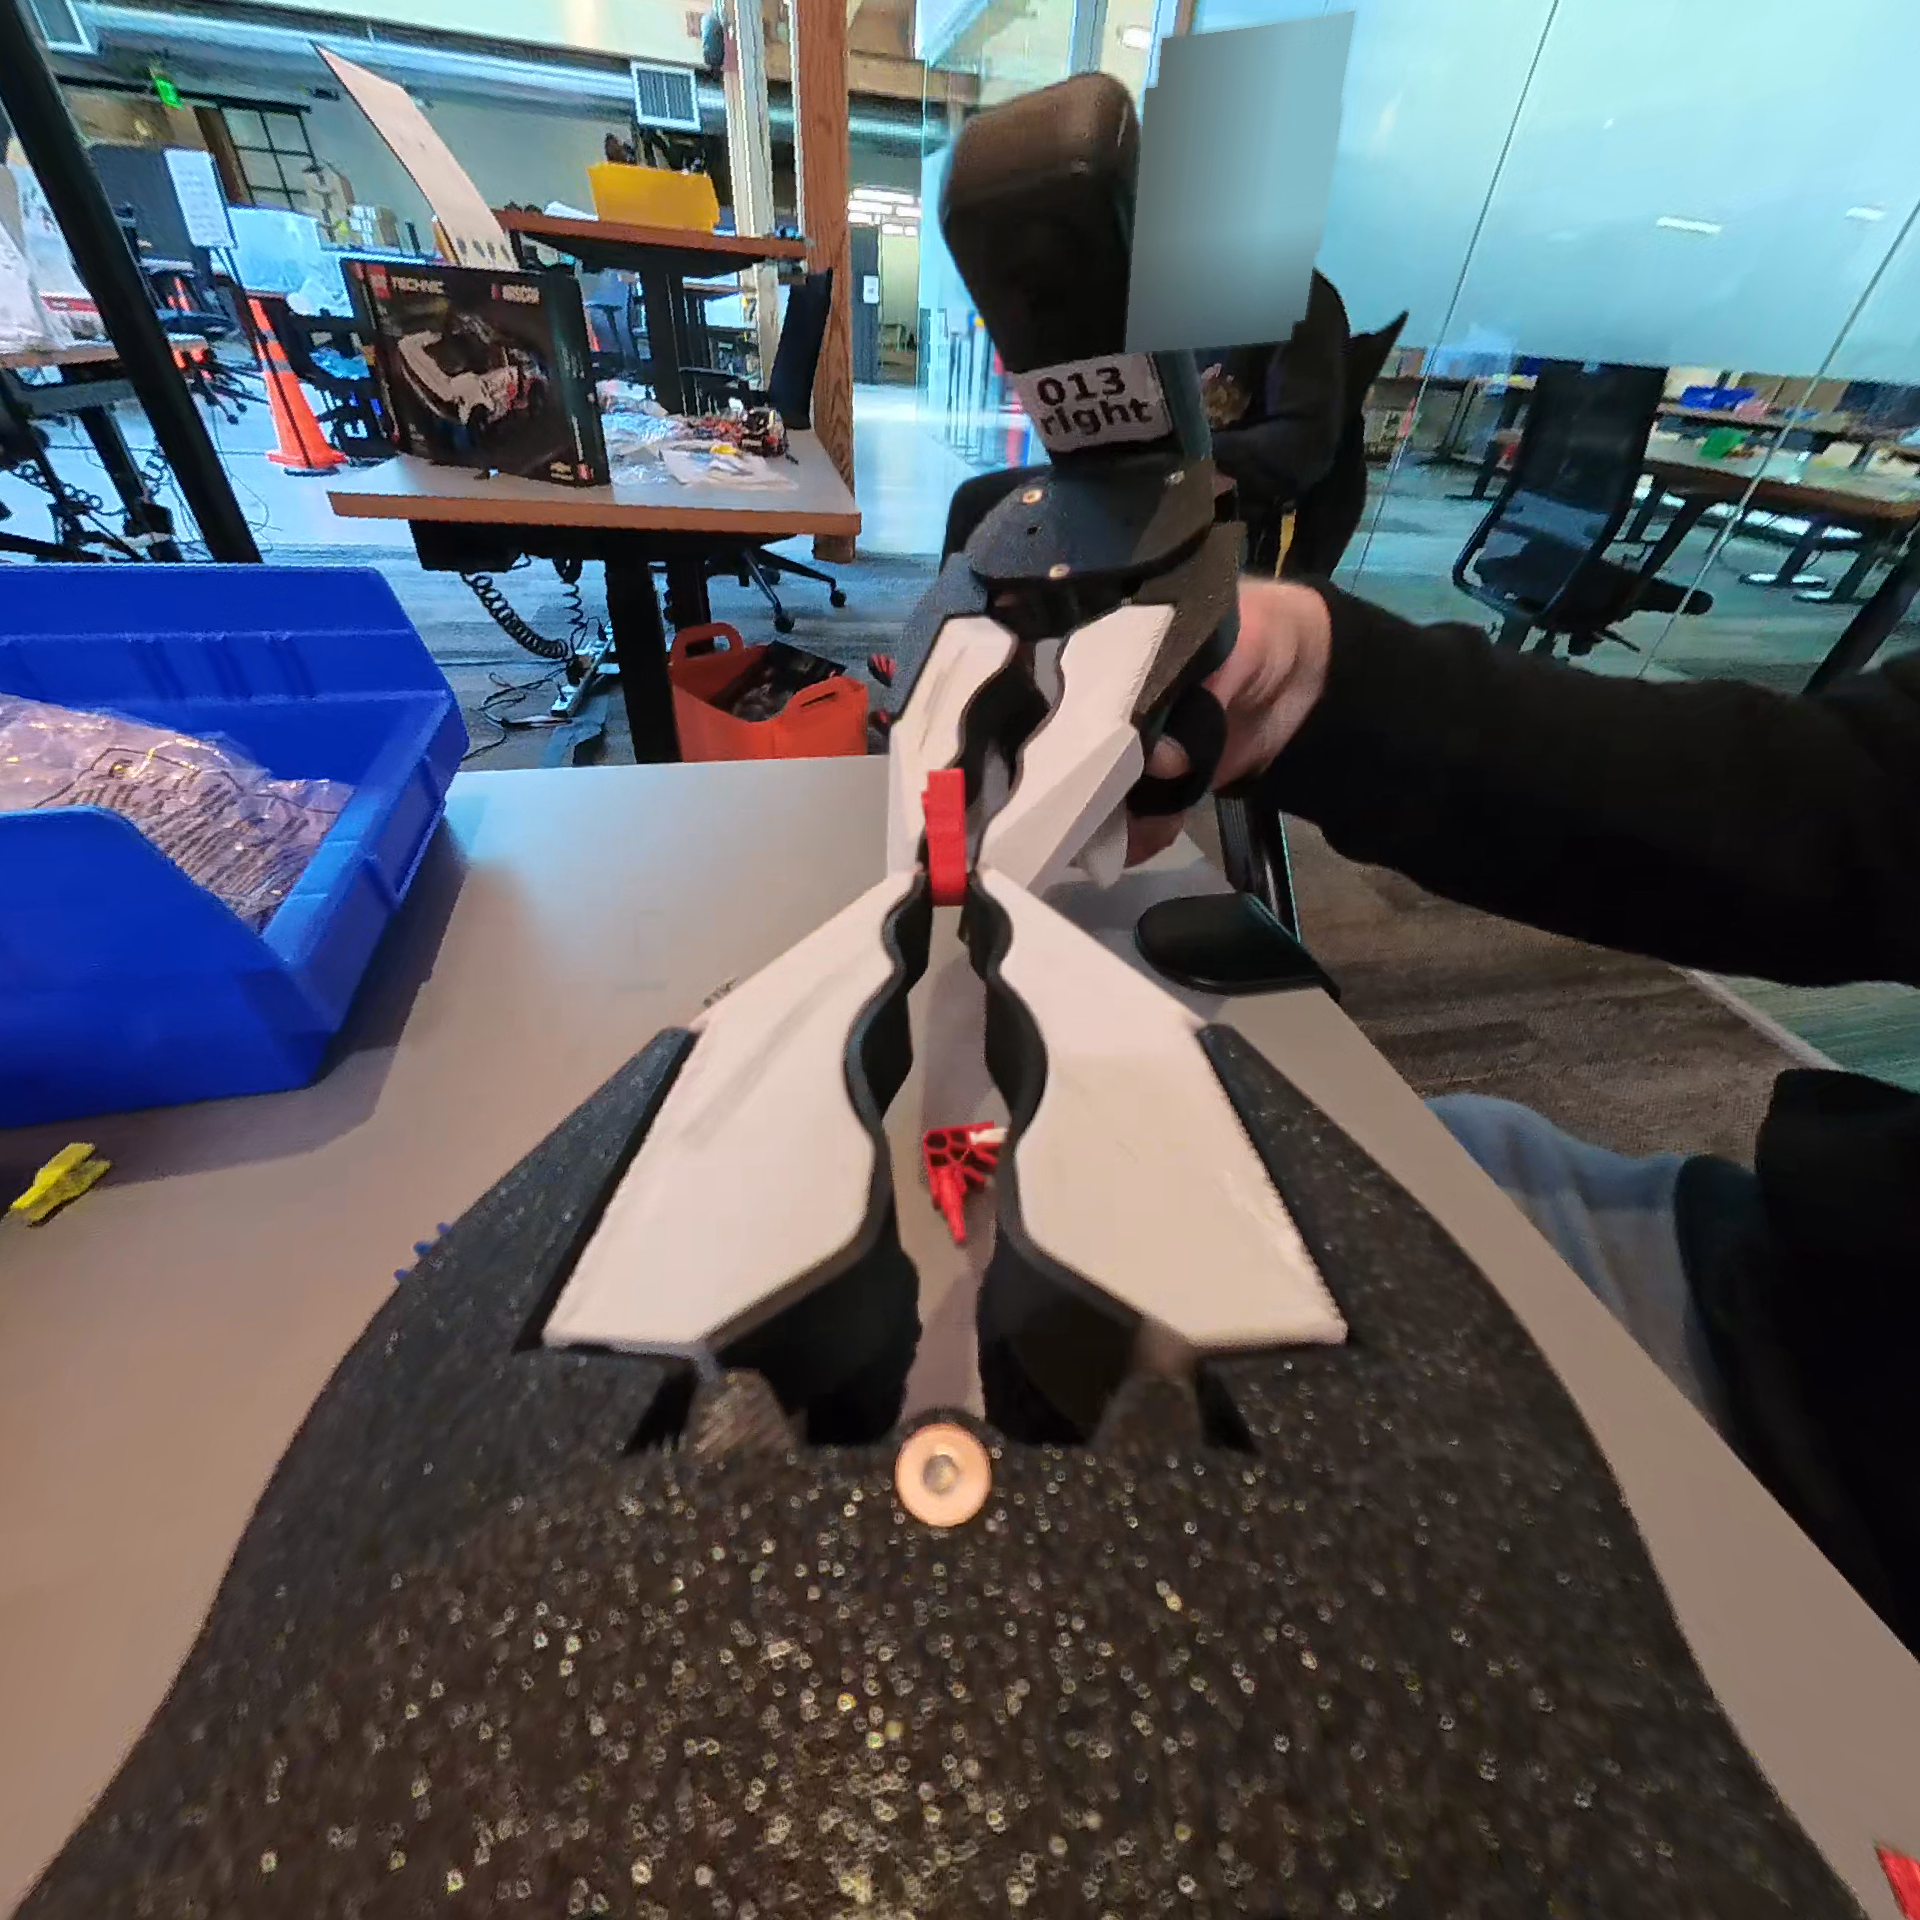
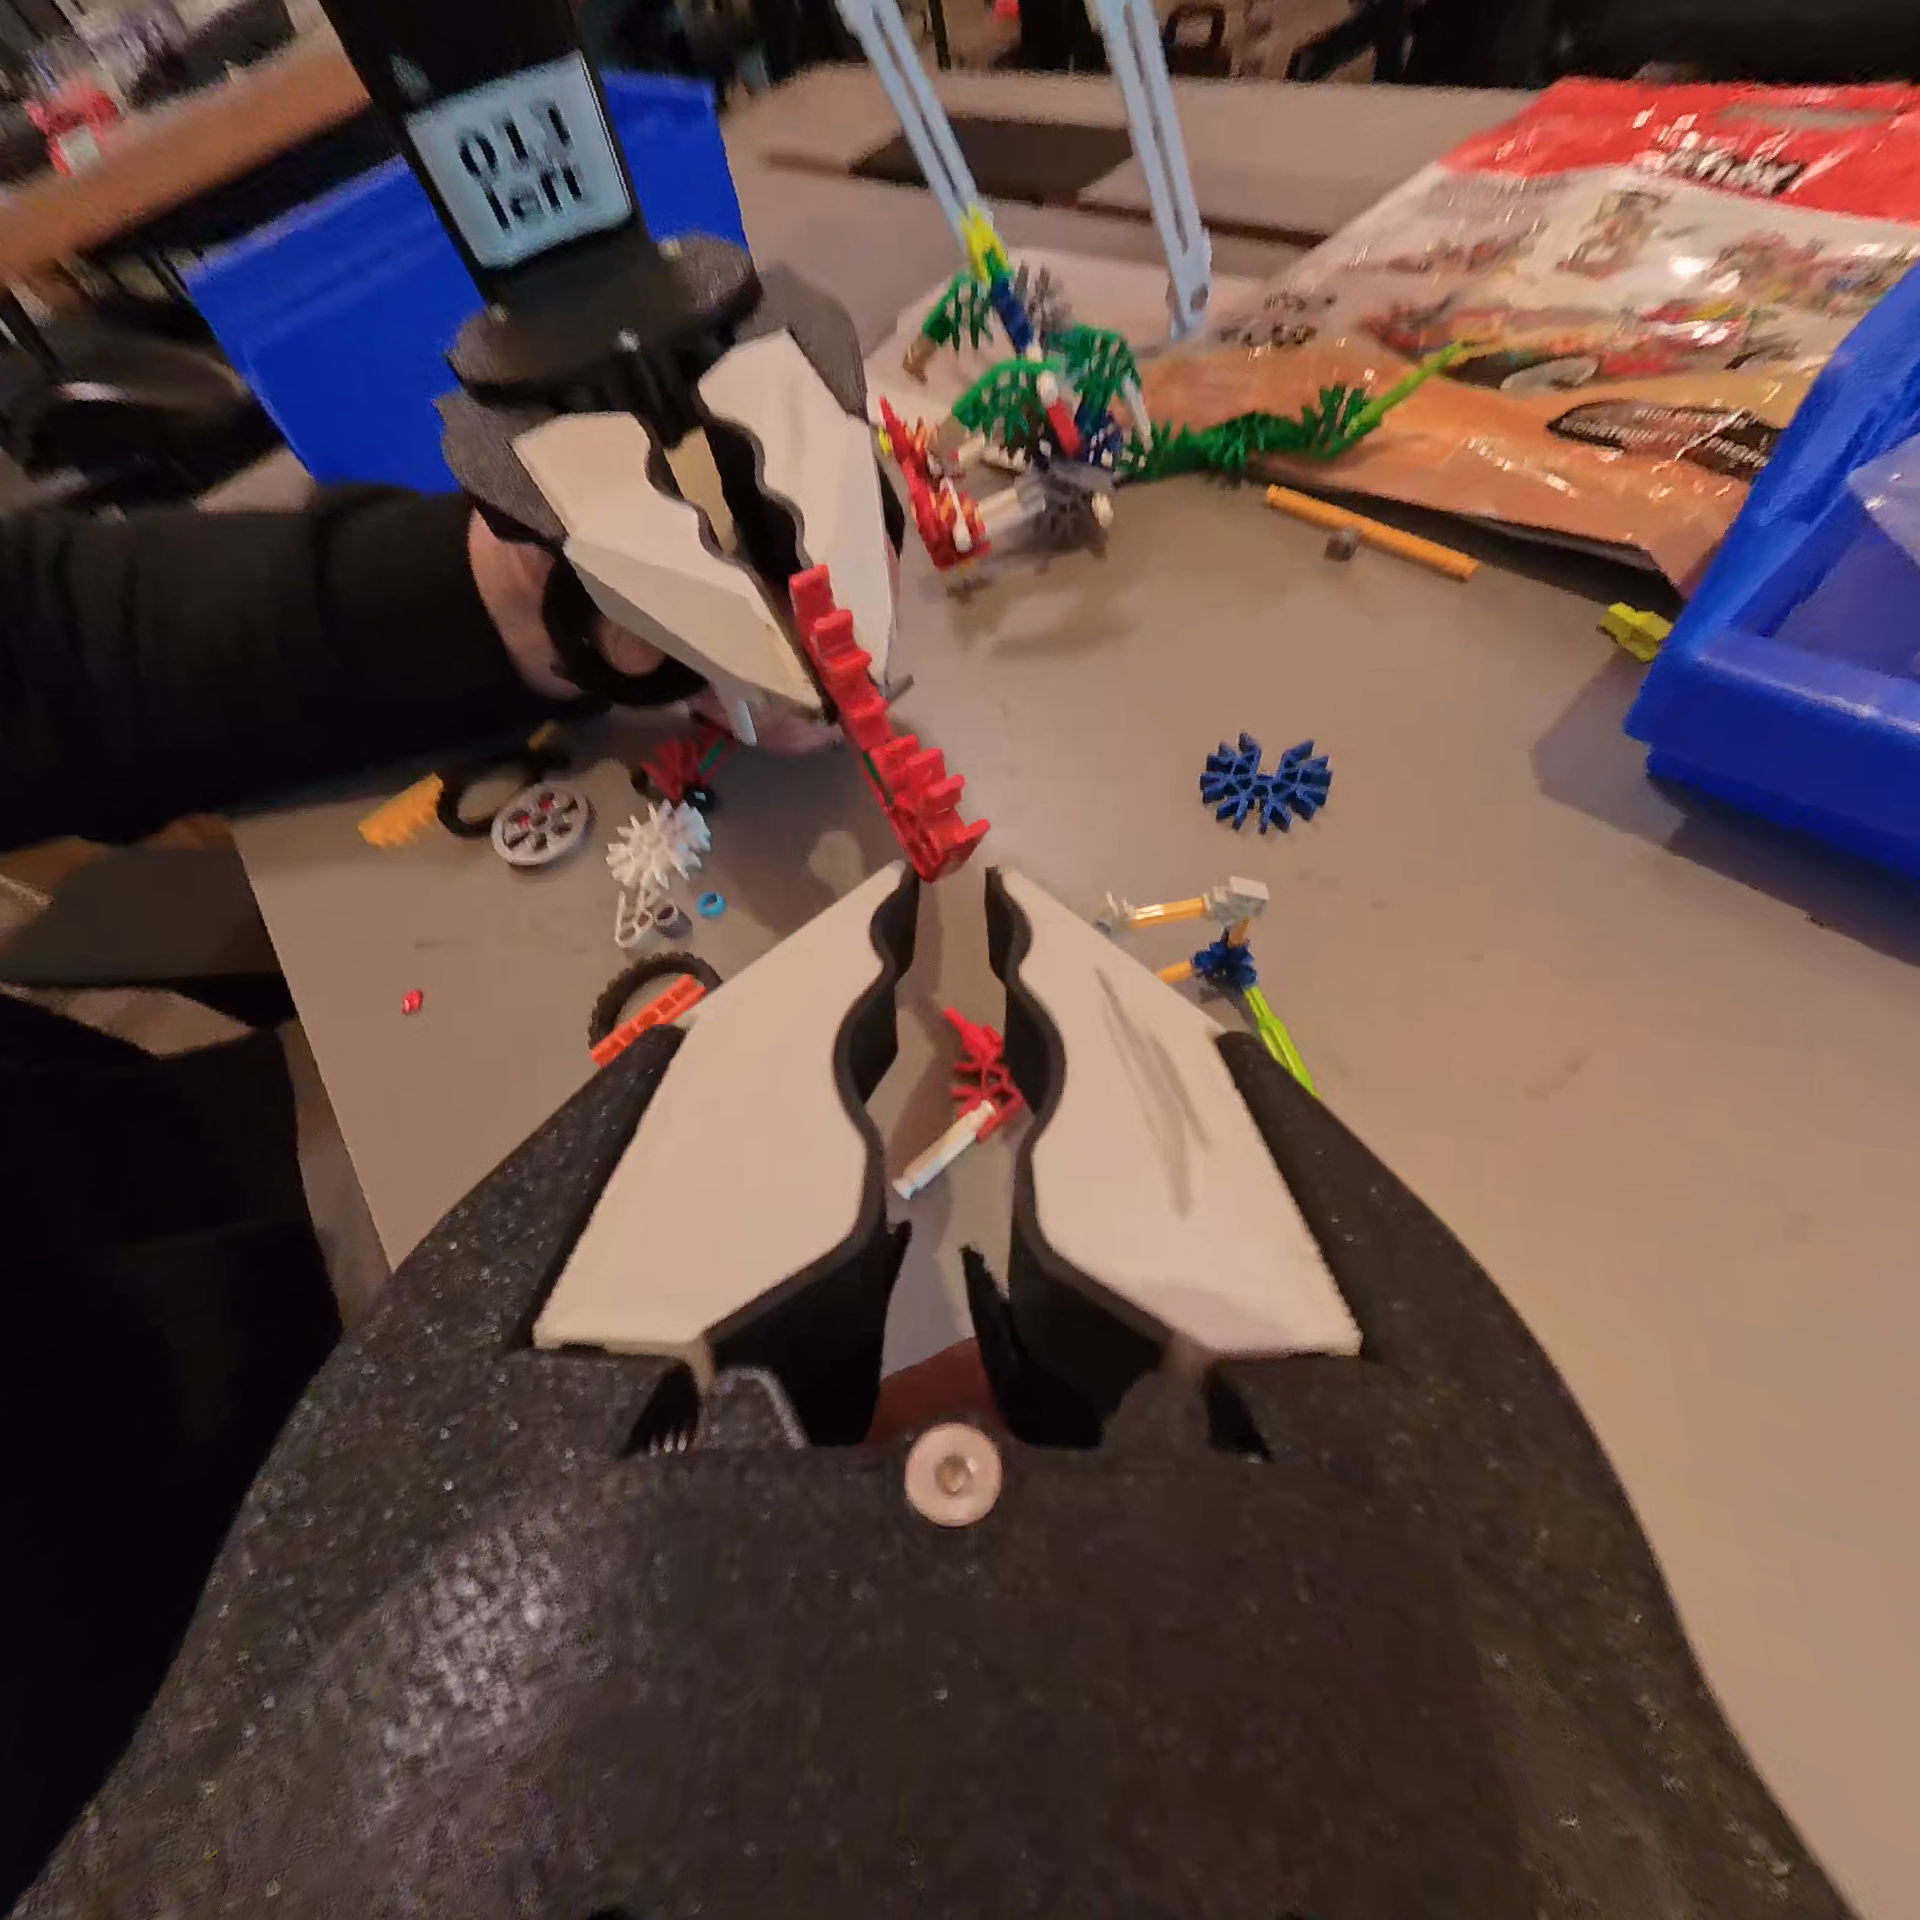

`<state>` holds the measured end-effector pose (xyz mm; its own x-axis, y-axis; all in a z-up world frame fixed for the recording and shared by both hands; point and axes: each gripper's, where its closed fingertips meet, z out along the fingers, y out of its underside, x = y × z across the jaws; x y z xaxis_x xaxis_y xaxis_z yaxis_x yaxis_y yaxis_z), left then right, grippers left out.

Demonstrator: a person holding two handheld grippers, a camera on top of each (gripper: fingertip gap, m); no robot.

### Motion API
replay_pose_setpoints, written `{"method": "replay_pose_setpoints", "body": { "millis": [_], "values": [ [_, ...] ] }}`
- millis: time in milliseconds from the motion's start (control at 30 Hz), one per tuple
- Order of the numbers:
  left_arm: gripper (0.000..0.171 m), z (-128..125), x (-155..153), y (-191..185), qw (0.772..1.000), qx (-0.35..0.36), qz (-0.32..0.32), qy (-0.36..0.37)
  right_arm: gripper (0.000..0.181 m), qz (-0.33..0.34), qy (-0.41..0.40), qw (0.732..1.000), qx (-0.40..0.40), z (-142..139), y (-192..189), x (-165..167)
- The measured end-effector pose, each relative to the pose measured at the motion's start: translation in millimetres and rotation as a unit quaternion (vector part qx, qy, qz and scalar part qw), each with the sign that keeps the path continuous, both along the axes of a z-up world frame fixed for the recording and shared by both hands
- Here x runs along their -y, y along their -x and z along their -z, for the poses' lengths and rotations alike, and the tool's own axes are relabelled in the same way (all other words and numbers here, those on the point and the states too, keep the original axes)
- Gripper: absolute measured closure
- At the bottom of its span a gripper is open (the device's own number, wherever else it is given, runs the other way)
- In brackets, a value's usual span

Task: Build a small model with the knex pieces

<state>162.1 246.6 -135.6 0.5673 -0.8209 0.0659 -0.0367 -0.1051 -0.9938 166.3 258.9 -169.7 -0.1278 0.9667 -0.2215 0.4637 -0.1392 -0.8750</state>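
Note:
My left gripper (image 1: 943,885) is shut on a red strip of toothed connectors (image 1: 943,831), which sticks out past its tips. In the right wrist view the strip (image 2: 883,727) runs from the left gripper (image 2: 831,675) down to my right gripper (image 2: 951,883). The right gripper's jaws stand a narrow gap apart. The strip's lower end touches its left fingertip (image 2: 904,894), and grey table shows through the gap. In the left wrist view the right gripper (image 1: 987,821) faces mine, held by a hand in a black sleeve (image 1: 1558,790). A small red and white piece (image 2: 966,1101) lies on the table below.
A colourful built model (image 2: 1029,436) and a printed bag (image 2: 1558,312) lie farther back. Blue connectors (image 2: 1265,781), a white connector (image 2: 660,842), a wheel (image 2: 540,826) and a yellow-blue assembly (image 2: 1216,935) are scattered about. Blue bins (image 2: 1787,665) (image 1: 208,883) flank the grey table (image 1: 623,935). Both grippers' tips are close together, under 4 cm apart.

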Motion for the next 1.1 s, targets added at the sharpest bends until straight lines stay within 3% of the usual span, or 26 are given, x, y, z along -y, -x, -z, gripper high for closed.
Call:
{"method": "replay_pose_setpoints", "body": {
  "millis": [100, 200, 333, 467, 567, 700, 833, 933, 1100],
  "values": [
    [0.168, -2, -1, 0, 1.000, 0.021, 0.004, 0.005, 0.180, 0.000, 0.015, 0.999, -0.042, -12, -2, 2],
    [0.168, -2, -2, 1, 1.000, 0.022, 0.003, 0.006, 0.163, -0.003, 0.035, 0.997, -0.067, -22, -3, 5],
    [0.168, -4, -2, 1, 0.999, 0.030, 0.009, 0.012, 0.168, 0.003, 0.034, 0.996, -0.077, -25, -3, 3],
    [0.168, -6, -1, -2, 0.999, 0.037, 0.023, 0.018, 0.156, 0.031, 0.040, 0.995, -0.084, -27, -2, -7],
    [0.168, -3, -2, -7, 0.998, 0.032, 0.037, 0.026, 0.170, 0.018, 0.039, 0.993, -0.108, -34, -4, -3],
    [0.167, -1, -8, -10, 0.998, 0.023, 0.040, 0.031, 0.173, 0.018, 0.024, 0.993, -0.112, -35, -9, -4],
    [0.154, 27, -25, 1, 0.994, -0.093, -0.027, 0.045, 0.176, 0.059, 0.017, 0.994, -0.089, -28, -18, -19],
    [0.138, 59, -31, 13, 0.971, -0.217, -0.074, 0.068, 0.176, 0.089, 0.008, 0.994, -0.057, -15, -29, -30],
    [0.127, 89, -34, 4, 0.947, -0.282, -0.099, 0.120, 0.176, 0.111, -0.015, 0.994, -0.004, 7, -39, -32]
  ]
}}
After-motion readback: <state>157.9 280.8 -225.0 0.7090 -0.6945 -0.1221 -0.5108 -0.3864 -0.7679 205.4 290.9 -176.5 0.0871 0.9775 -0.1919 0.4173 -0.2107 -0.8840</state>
